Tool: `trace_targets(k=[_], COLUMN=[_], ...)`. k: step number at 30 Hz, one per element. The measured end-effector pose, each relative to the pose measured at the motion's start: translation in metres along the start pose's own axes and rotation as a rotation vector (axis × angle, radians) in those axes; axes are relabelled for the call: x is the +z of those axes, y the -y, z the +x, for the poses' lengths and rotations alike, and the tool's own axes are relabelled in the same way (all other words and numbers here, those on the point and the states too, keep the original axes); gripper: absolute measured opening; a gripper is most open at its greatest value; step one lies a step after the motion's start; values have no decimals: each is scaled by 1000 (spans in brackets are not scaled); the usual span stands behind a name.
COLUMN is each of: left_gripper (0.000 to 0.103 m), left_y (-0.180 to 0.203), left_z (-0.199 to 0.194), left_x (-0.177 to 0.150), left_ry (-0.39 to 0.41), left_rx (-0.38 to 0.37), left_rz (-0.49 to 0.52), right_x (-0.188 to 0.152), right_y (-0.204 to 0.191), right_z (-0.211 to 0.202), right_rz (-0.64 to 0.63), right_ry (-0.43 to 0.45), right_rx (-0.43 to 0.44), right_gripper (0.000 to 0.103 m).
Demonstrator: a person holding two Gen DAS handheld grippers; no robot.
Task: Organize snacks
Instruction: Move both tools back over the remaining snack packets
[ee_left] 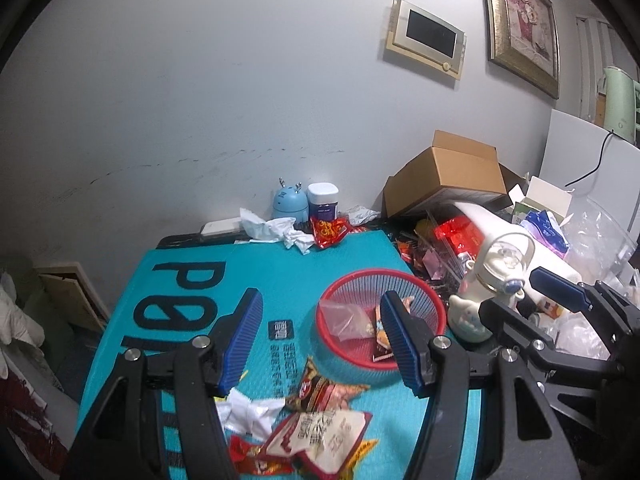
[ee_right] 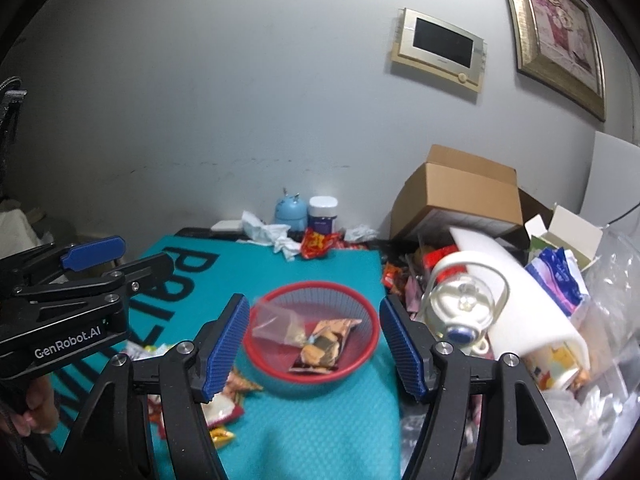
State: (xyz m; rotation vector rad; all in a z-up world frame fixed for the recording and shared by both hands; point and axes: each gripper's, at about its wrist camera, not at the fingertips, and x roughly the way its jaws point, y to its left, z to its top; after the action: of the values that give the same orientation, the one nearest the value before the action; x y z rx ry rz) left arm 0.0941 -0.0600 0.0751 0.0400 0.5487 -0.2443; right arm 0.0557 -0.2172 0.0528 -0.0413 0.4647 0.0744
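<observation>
A red mesh basket (ee_left: 424, 292) sits on the teal mat (ee_left: 280, 280) and holds a clear bag (ee_left: 344, 318) and a snack packet (ee_left: 380, 340). My left gripper (ee_left: 320, 340) is open and empty, above and just left of the basket. Loose snack packets (ee_left: 320, 432) lie on the mat below it. In the right wrist view my right gripper (ee_right: 314, 346) is open and empty, held over the basket (ee_right: 320, 292), with the packet (ee_right: 324, 346) and clear bag (ee_right: 276, 320) between its fingers' line of sight. The left gripper also shows there at the left (ee_right: 104, 264).
Crumpled tissues (ee_left: 276, 230), a red packet (ee_left: 328, 230), a blue toy (ee_left: 288, 202) and a jar (ee_left: 322, 200) stand at the mat's far edge by the wall. A cardboard box (ee_left: 452, 176), a bottle (ee_left: 496, 272) and a cluttered pile sit right of the basket.
</observation>
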Motion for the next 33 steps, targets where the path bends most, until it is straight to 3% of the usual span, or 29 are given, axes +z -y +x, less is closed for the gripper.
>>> trace_targets(k=[17, 33], left_gripper=[60, 60], left_y=[-3, -33], left_z=[-42, -41], left_x=[-58, -104], left_ry=[-50, -133], left_rx=[-25, 20], left_rz=[-31, -94], right_x=[-52, -89], right_y=[-23, -53], right_z=[-27, 3], right_rz=[-9, -5], right_ry=[-82, -211], right_rx=[147, 331], right_gripper=[68, 70])
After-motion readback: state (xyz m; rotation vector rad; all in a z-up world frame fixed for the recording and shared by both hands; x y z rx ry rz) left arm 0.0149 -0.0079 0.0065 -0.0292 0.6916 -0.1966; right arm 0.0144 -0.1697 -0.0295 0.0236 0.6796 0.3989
